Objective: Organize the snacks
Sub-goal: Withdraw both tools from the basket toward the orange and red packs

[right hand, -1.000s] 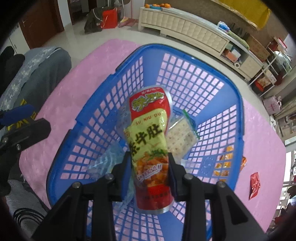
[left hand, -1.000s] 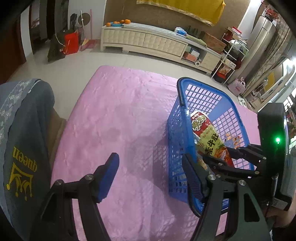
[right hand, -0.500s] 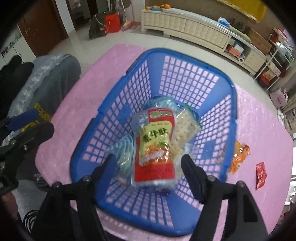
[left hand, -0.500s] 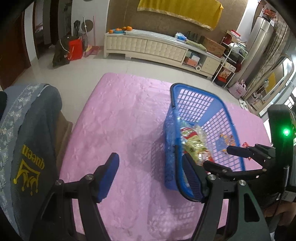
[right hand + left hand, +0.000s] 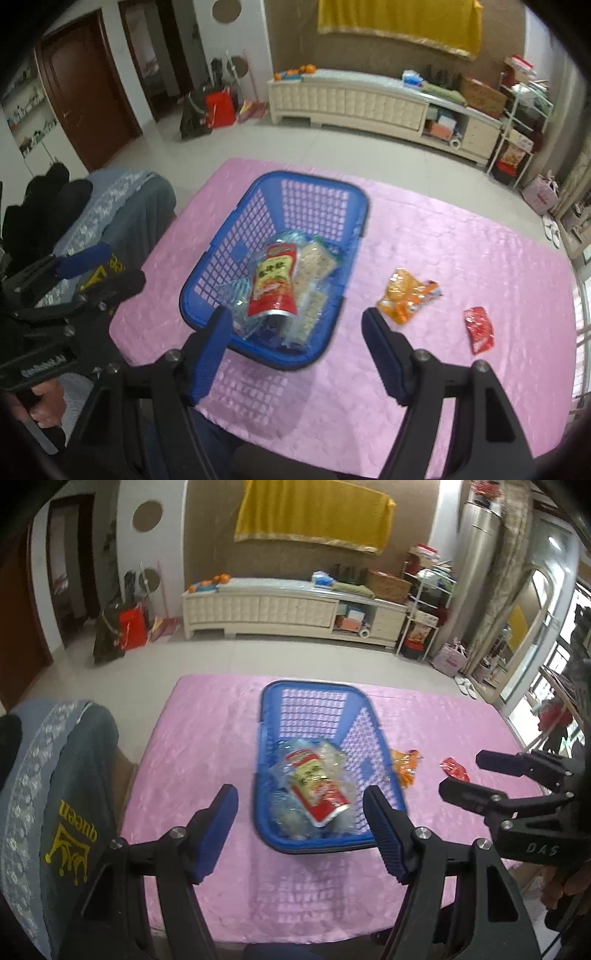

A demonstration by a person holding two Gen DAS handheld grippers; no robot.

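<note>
A blue plastic basket (image 5: pixel 317 195) (image 5: pixel 310 690) stands on the pink tablecloth and holds a red and yellow snack pouch (image 5: pixel 275 280) (image 5: pixel 316 784) lying on several clear cracker packs (image 5: pixel 314 264). An orange snack bag (image 5: pixel 406 295) (image 5: pixel 406 766) and a small red packet (image 5: pixel 479 328) (image 5: pixel 454 768) lie on the cloth to the basket's right. My right gripper (image 5: pixel 295 345) hovers open above the basket's near rim, nothing between its fingers. My left gripper (image 5: pixel 301 821) is open and empty too, raised above the basket's near end. The right gripper (image 5: pixel 476 775) also shows at the right edge of the left wrist view.
A chair draped with a grey-blue garment (image 5: pixel 55 775) (image 5: pixel 122 199) stands at the table's left side. The pink tablecloth (image 5: pixel 461 251) reaches its edge just below both grippers. Beyond the table are tiled floor and a long white cabinet (image 5: pixel 288 609).
The right gripper opened and let the red and yellow pouch drop into the basket. Both grippers rose and drew back, so the basket looks smaller and the table's right side came into view.
</note>
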